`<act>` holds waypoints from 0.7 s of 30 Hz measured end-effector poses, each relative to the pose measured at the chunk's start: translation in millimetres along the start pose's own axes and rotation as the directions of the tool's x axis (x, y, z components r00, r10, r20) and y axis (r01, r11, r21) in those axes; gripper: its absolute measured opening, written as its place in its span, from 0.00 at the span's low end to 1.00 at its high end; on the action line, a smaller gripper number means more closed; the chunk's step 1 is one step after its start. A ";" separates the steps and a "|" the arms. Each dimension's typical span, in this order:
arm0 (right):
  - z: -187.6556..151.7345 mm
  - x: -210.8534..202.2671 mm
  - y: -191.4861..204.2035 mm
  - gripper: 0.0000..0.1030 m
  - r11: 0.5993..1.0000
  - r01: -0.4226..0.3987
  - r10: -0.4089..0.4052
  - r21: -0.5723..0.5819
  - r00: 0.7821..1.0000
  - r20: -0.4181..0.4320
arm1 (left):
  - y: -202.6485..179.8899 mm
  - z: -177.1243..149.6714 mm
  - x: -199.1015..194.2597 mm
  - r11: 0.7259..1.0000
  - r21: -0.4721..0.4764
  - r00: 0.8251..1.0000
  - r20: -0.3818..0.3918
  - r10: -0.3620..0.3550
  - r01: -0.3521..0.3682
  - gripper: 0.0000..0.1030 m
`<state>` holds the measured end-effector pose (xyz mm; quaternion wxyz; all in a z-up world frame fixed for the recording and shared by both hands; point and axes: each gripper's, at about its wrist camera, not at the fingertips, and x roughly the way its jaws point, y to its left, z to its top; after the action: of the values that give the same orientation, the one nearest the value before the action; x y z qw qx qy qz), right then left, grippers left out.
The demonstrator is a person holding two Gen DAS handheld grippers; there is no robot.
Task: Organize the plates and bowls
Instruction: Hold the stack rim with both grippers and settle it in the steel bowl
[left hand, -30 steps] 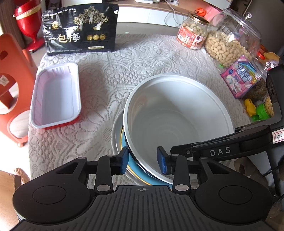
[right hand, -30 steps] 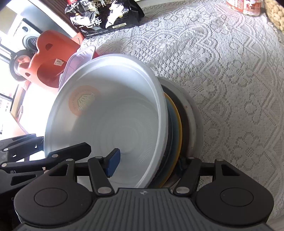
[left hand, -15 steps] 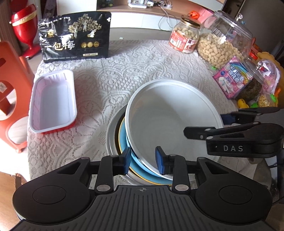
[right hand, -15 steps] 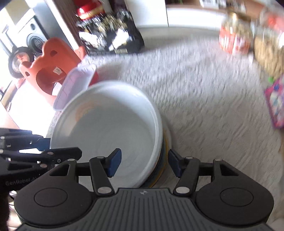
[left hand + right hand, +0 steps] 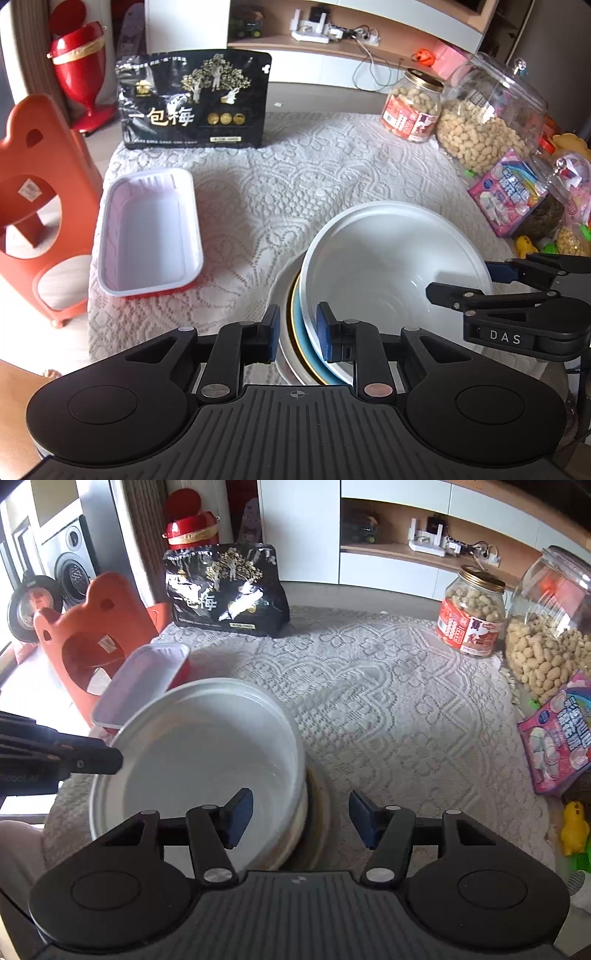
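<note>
Showing a stack of dishes at the near edge of a lace tablecloth (image 5: 314, 177): white bowl (image 5: 391, 266) on top, nested w/ a blue plate (image 5: 300, 332), a yellow-rimmed plate (image 5: 294, 314) and a white plate (image 5: 282, 295) beneath it. Bowl sits tilted on the stack, interior bare.

Left gripper (image 5: 295, 328): jaws narrowly spaced, blue pads bracketing the near-left rims of the stack; right pad lies inside the bowl wall, left pad outside the plates. Whether pads actually press the rims cannot be told from this view.

Right gripper (image 5: 301, 818): jaws spread wide, one pad over the bowl's interior, the other off to the side above the cloth; no contact w/ the rim visible. Same gripper (image 5: 517, 291) appears in the left wrist view at the bowl's right edge, fingers reaching over the rim.

Surroundings, left wrist view: white rectangular tray (image 5: 147, 232) w/ red underside, left of the stack & well apart; black snack bag (image 5: 195, 99) upright at the far edge; labelled peanut jar (image 5: 413, 107) and large clear peanut jar (image 5: 487, 122) at far right; pink candy packet (image 5: 506, 192) just in front of the large jar. Orange chair (image 5: 33, 206) stands beside the table, left. Red bin (image 5: 79, 70) on the floor beyond.
</note>
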<state>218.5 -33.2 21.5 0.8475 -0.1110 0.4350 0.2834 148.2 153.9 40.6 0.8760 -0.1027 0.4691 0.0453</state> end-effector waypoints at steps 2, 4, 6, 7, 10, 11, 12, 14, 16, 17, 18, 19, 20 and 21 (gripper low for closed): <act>-3.4 2.1 -2.6 0.42 1.000 -0.014 0.014 0.003 1.000 -0.006 | 0.4 1.0 2.2 1.000 0.003 1.000 0.000 -0.009 0.009 0.25; -7.8 1.5 -2.1 0.31 0.999 -0.048 0.048 0.008 0.999 -0.018 | 0.5 0.4 4.5 1.000 0.007 1.000 0.013 -0.020 0.020 0.24; -11.6 0.1 5.2 0.27 0.999 -0.045 0.045 -0.017 0.999 -0.022 | 2.8 0.9 8.0 1.000 0.002 0.999 0.032 -0.027 0.027 0.24; -12.5 -0.1 8.5 0.27 0.999 -0.034 0.034 -0.033 0.999 -0.018 | 5.0 1.4 10.8 0.999 -0.007 0.999 0.041 -0.033 0.034 0.24; -10.4 0.6 8.0 0.28 0.999 -0.039 0.039 -0.028 0.999 -0.017 | 11.8 1.7 19.5 0.998 -0.032 0.997 0.040 -0.060 0.062 0.24; -8.6 0.7 5.8 0.28 0.999 -0.048 0.048 -0.016 0.999 -0.019 | 12.5 1.5 21.4 0.997 -0.034 0.997 0.040 -0.063 0.064 0.24; -6.8 1.2 3.9 0.28 0.998 -0.056 0.056 -0.005 0.998 -0.018 | 12.4 1.1 22.8 0.998 -0.030 0.997 0.040 -0.059 0.061 0.24; -5.2 1.6 2.5 0.28 0.998 -0.057 0.057 -0.005 0.998 -0.008 | 10.6 -0.1 24.2 0.998 -0.019 0.998 0.039 -0.052 0.053 0.24; -6.0 3.7 4.4 0.28 0.999 -0.039 0.039 -0.021 0.999 -0.006 | 8.1 -1.5 23.2 0.999 -0.009 0.998 0.035 -0.047 0.047 0.24; -6.9 4.5 4.8 0.28 0.999 -0.033 0.033 -0.026 0.999 -0.005 | 6.8 -1.9 22.4 0.999 -0.004 0.998 0.032 -0.046 0.047 0.24; -7.7 5.6 4.5 0.28 0.999 -0.027 0.027 -0.029 1.000 -0.005 | 5.8 -2.5 21.4 0.999 0.000 0.998 0.030 -0.048 0.048 0.24; -8.2 6.6 3.2 0.28 0.999 -0.024 0.024 -0.026 1.000 -0.007 | 5.2 -2.7 20.1 0.999 0.001 0.998 0.030 -0.049 0.049 0.24; -8.4 7.6 1.4 0.28 1.000 -0.023 0.022 -0.017 1.000 -0.010 | 4.1 -3.0 18.5 0.999 0.003 0.998 0.030 -0.052 0.052 0.24; -8.7 8.7 -0.8 0.28 1.000 -0.023 0.022 -0.008 1.000 -0.014 | 2.9 -3.7 16.8 0.999 0.008 0.998 0.031 -0.053 0.053 0.24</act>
<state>217.1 -34.3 9.4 0.8408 -0.1114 0.4408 0.2939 154.0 155.6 24.2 0.8845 -0.1113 0.4525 0.0218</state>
